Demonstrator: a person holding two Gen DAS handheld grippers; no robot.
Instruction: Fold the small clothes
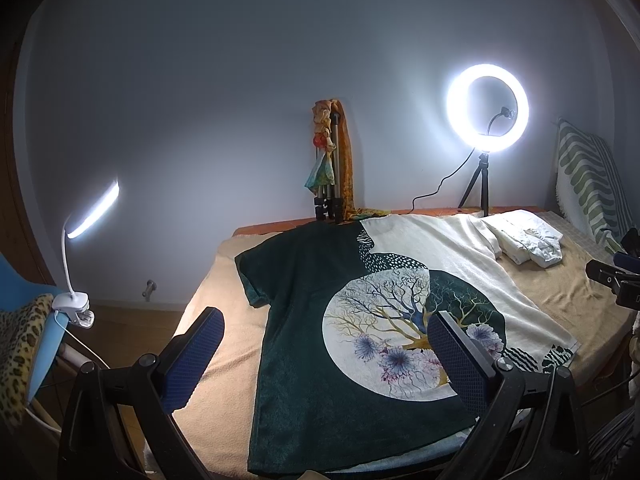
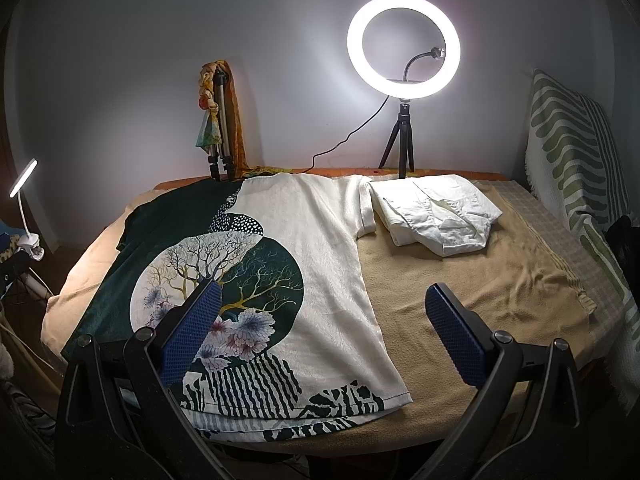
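Note:
A T-shirt, half dark green and half cream with a round tree-and-flower print, lies spread flat on the tan blanket. My left gripper hovers open above its green lower half, nothing between the blue pads. My right gripper is open too, over the shirt's cream hem side and the bare blanket. A folded white garment rests at the far right, beside the shirt's cream sleeve.
The tan blanket covers the table. A lit ring light on a small tripod and a folded tripod with scarves stand at the back edge. A clip lamp is at left, a striped cushion at right.

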